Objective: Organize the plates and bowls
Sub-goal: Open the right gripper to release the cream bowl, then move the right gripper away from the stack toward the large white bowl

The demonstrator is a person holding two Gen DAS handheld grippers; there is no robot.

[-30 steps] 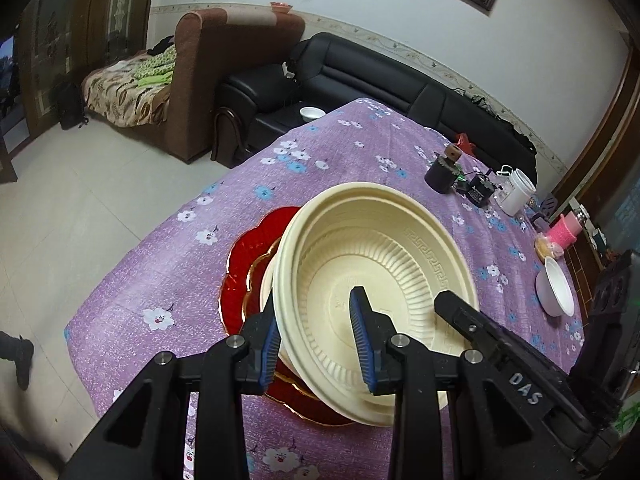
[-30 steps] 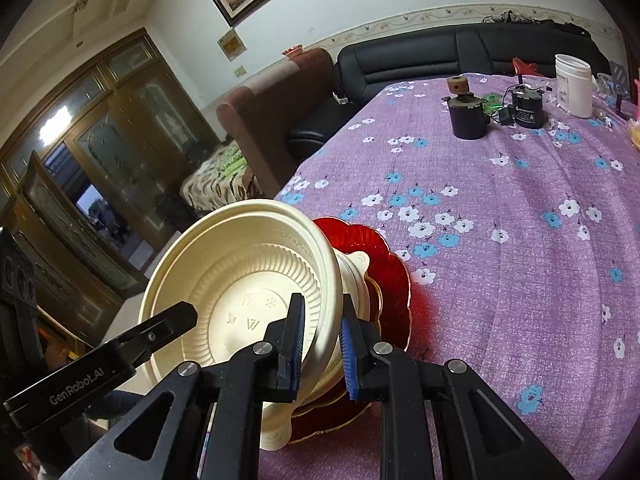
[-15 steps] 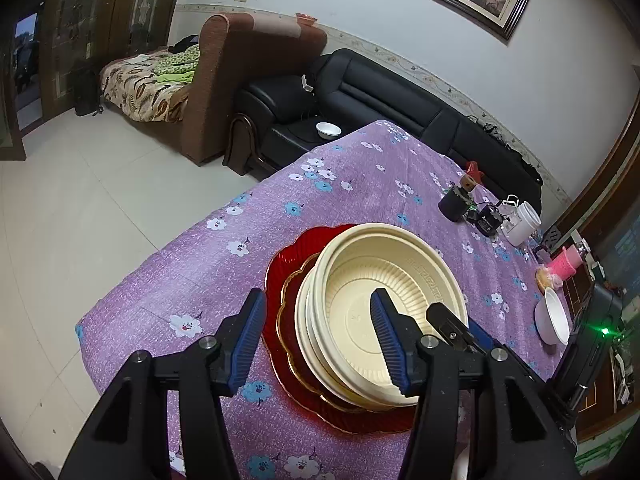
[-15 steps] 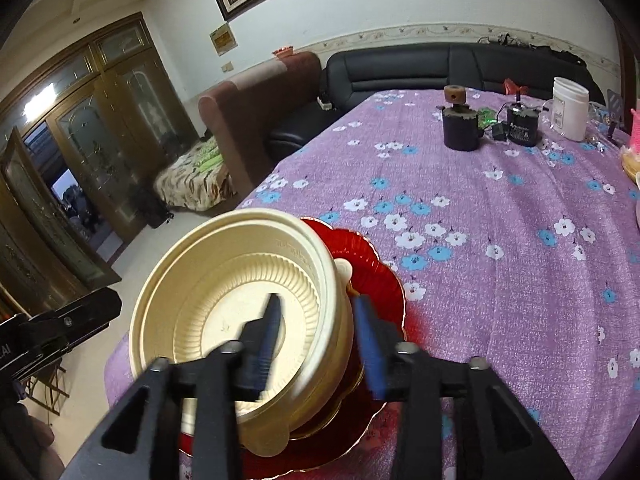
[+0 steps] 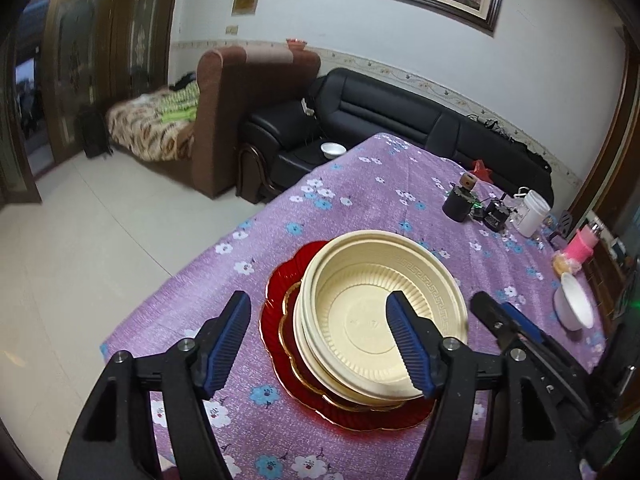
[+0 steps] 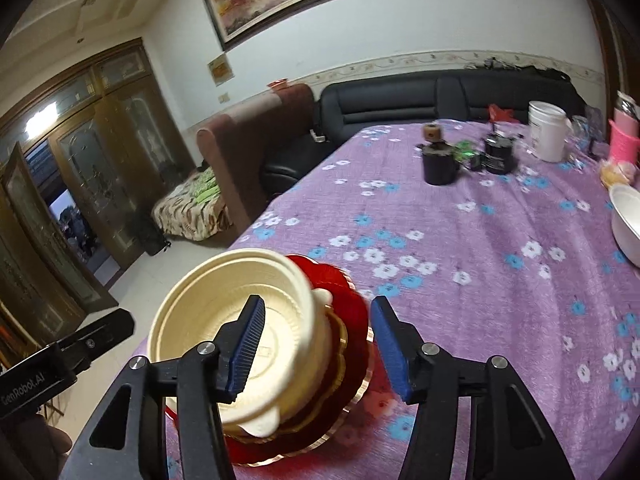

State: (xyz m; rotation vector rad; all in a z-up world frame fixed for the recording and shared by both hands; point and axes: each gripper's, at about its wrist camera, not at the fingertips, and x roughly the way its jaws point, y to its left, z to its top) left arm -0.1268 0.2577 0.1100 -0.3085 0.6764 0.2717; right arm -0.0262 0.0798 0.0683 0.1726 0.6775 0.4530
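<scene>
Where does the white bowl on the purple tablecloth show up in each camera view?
Left wrist: white bowl at the right edge, below the pink cup.
Right wrist: white bowl cut off at the right edge, below the pink cup.
Shared landmark: the pink cup.

The cream bowl (image 5: 380,320) looks matt ribbed plastic, the red plate (image 5: 280,304) beneath gleams glossy, and the table (image 5: 360,184) wears textured purple cloth.

A cream bowl (image 5: 384,312) on a red plate (image 5: 280,320); purple tablecloth (image 5: 360,184) with blue-white flowers.
</scene>
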